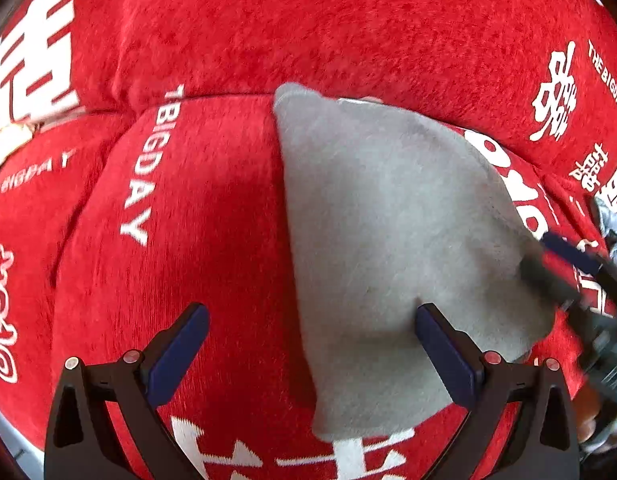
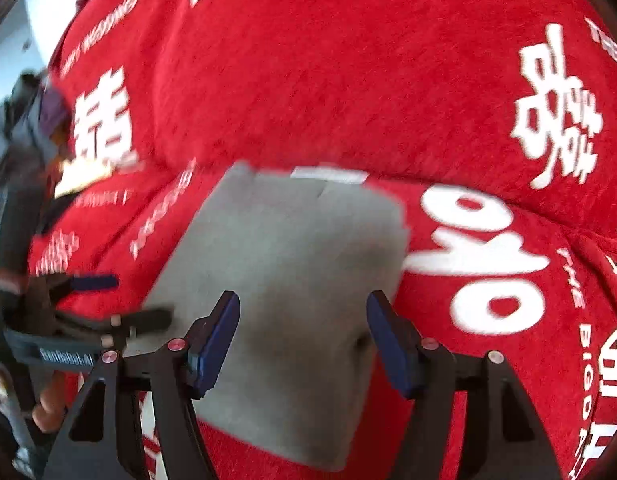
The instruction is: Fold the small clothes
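Small grey folded fleece cloth (image 2: 284, 280) lies flat on the red plush white-lettered cover (image 2: 308, 80), right under both claws.
Long axis runs away from the right claw (image 2: 304, 340), which is centred over the cloth's near end, jaws apart, nothing between them. Left claw (image 1: 312, 352) straddles the cloth's left edge, jaws apart and empty, one finger (image 1: 444, 356) over grey. Right claw looks better placed for the next fold.

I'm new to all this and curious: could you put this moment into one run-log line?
step: folding | item: grey cloth lying on red printed blanket | left gripper: open, empty | right gripper: open, empty, above cloth
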A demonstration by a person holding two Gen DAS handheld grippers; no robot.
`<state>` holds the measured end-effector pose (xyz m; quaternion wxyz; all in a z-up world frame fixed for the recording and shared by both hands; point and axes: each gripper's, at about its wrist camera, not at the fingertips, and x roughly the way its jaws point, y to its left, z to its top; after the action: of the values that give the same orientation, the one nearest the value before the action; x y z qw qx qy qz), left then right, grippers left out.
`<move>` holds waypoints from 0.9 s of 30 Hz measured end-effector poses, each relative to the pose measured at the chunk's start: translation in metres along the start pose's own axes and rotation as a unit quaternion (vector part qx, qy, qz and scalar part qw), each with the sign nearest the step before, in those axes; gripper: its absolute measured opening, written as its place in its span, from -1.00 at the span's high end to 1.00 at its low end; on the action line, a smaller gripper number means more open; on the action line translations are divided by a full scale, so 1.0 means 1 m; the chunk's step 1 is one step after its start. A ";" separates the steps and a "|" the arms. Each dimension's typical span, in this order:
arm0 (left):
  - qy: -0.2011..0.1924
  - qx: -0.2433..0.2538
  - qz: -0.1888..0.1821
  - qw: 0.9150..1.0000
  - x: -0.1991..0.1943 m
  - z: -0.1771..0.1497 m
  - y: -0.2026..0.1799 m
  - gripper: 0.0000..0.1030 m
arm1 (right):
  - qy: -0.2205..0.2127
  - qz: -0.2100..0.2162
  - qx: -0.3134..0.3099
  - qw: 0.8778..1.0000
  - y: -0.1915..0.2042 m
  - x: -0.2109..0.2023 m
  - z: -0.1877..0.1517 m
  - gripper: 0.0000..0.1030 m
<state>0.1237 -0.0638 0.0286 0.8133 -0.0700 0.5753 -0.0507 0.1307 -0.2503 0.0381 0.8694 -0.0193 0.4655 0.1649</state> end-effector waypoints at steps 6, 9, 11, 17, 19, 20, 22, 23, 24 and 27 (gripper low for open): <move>-0.011 -0.001 0.018 1.000 -0.012 -0.029 0.017 -1.00 | 0.048 -0.029 0.032 0.998 -0.007 0.010 -0.040 -0.35; -0.036 0.018 0.011 0.999 -0.030 -0.054 0.020 -1.00 | 0.008 0.003 0.070 0.998 -0.016 -0.024 -0.048 -0.35; -0.038 0.046 0.025 0.998 -0.028 -0.069 0.012 -1.00 | -0.008 -0.013 0.080 0.997 -0.021 -0.034 -0.051 -0.35; -0.040 0.054 0.085 0.994 -0.002 -0.064 0.001 -1.00 | 0.037 -0.014 0.108 0.993 -0.028 -0.003 -0.047 0.02; -0.023 0.020 0.098 0.995 0.007 -0.061 0.014 -1.00 | 0.053 -0.001 0.118 0.992 -0.027 0.006 -0.052 0.30; -0.011 -0.006 0.077 0.997 0.009 -0.061 0.023 -1.00 | 0.051 -0.007 0.118 0.992 -0.027 0.006 -0.054 0.42; 0.002 -0.052 0.037 0.998 0.009 -0.066 0.042 -1.00 | 0.054 -0.008 0.121 0.991 -0.027 0.003 -0.060 0.46; -0.003 -0.052 0.033 0.998 0.005 -0.069 0.045 -1.00 | 0.059 -0.009 0.124 0.990 -0.026 0.002 -0.064 0.47; -0.004 -0.045 0.034 0.998 0.003 -0.070 0.044 -1.00 | 0.060 -0.013 0.120 0.991 -0.024 0.001 -0.066 0.47; -0.011 -0.029 0.024 0.999 -0.014 -0.071 0.039 -1.00 | 0.054 -0.017 0.111 0.992 -0.022 -0.014 -0.065 0.40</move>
<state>0.0519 -0.0270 0.0113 0.8184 -0.0805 0.5688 -0.0136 0.0777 -0.2866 0.0100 0.8426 0.0605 0.5265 0.0963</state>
